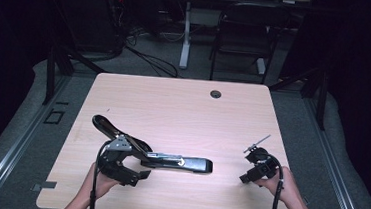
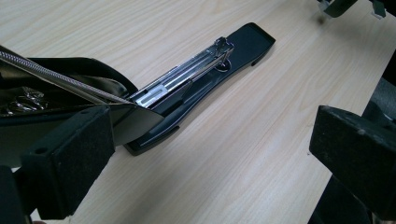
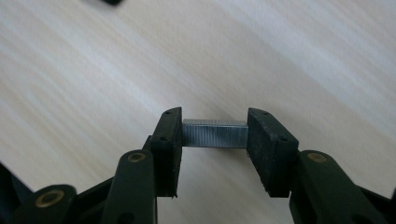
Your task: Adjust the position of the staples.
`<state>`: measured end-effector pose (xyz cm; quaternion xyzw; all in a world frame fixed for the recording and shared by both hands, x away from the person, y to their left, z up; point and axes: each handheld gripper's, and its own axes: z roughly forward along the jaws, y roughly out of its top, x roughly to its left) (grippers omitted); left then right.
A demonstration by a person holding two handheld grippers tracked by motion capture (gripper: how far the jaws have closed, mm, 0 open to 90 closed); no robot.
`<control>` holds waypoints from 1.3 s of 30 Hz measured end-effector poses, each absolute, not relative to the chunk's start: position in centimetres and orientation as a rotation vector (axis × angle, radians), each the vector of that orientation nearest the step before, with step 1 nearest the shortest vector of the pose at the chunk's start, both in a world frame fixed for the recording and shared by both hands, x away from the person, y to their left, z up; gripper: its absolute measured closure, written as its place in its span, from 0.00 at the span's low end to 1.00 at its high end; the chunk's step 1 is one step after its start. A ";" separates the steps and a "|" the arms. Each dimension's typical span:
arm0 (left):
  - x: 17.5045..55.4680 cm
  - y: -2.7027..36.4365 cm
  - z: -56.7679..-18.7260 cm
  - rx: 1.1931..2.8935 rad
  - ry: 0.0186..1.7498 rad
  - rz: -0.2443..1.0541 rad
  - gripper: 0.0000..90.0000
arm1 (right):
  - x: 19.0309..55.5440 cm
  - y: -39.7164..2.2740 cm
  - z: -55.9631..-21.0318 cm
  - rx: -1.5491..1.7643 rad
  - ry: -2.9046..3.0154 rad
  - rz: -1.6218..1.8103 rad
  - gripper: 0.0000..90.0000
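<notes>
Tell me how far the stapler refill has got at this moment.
Done: the stapler lies on the table with its top swung open and the metal staple channel exposed. In hand: the right gripper is shut on a strip of staples; the left gripper sits open beside the raised top. Left: loading the strip and closing the stapler.

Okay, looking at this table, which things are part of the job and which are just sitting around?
In the job: open stapler, strip of staples clamped in the right tool, left tool by the stapler's raised lid.
Just about: folding chair, floor cables.
</notes>
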<state>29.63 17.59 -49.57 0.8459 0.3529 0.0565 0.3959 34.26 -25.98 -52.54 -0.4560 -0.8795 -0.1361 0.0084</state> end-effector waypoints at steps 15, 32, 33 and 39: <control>29.6 17.6 -49.5 2.150 0.886 0.150 0.00 | 38.2 -21.7 -53.2 -1.510 -2.720 -0.342 0.63; 29.6 17.6 -49.5 2.147 0.886 0.143 0.00 | 39.6 -20.3 -53.4 -1.467 -2.756 -0.431 0.52; 29.7 17.6 -49.5 2.151 0.884 0.143 0.00 | 39.6 -20.3 -53.3 -1.467 -2.759 -0.439 0.56; 29.7 17.5 -49.6 2.158 0.882 0.143 0.00 | 39.7 -20.5 -53.0 -1.410 -2.811 -0.519 0.70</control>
